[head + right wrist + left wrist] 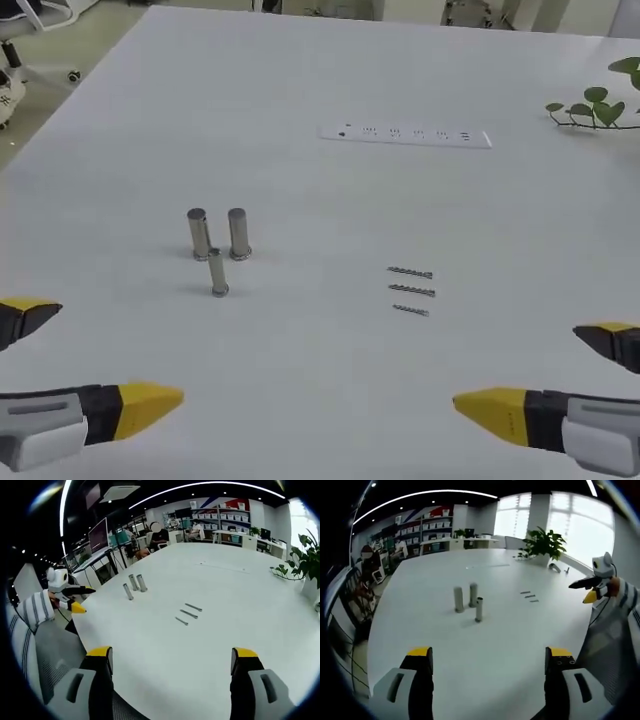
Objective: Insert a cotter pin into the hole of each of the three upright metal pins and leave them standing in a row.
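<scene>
Three upright metal pins (218, 248) stand in a tight cluster left of the table's middle; two stand side by side and a third (217, 273) is nearer me. They also appear as metal pins (469, 601) and metal pins (134, 585) in the gripper views. Three cotter pins (411, 290) lie flat in a column to their right, also seen as cotter pins (188, 613). My left gripper (45, 360) is open at the lower left, and my right gripper (545, 370) is open at the lower right. Both hold nothing and stay short of the parts.
A white power strip (405, 135) lies across the far middle of the white table (320, 200). A leafy plant (600, 105) reaches in at the far right. Office shelves and desks stand beyond the table in the gripper views.
</scene>
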`<state>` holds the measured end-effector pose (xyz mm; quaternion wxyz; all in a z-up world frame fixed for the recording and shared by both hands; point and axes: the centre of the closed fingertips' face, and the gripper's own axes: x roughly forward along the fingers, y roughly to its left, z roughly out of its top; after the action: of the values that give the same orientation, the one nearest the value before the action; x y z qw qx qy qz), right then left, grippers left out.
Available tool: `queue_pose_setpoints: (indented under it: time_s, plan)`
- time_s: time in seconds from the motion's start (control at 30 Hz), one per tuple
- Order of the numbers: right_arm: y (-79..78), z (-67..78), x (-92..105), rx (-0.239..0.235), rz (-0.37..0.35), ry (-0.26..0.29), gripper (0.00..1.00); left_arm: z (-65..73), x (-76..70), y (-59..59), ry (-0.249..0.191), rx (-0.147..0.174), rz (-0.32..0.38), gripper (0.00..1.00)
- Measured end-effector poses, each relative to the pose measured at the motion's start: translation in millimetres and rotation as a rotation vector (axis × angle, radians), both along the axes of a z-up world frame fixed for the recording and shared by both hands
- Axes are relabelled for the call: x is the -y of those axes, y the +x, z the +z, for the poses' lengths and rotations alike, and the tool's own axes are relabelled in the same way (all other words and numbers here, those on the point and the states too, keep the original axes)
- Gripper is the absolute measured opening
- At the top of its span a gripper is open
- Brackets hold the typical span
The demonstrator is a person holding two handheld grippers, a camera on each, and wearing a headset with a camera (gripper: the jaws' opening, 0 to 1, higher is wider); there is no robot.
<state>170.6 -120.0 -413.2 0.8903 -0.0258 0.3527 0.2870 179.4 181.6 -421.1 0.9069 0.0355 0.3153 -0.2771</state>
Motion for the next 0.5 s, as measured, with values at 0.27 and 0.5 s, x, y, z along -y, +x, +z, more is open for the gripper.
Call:
queue_pose_setpoints:
  time_s: [0.27, 0.5]
  plan:
    - [-0.2, 0.9, -1.7, -0.002, -0.006, 0.002, 0.97, 4.6, 6.3, 24.2, -0.018, 0.027, 0.003, 0.86]
    - [0.1, 0.3, 0.1, -0.007, -0.009, -0.005, 0.97, 8.6, 10.6, 47.4, -0.034, 0.053, 0.005, 0.81]
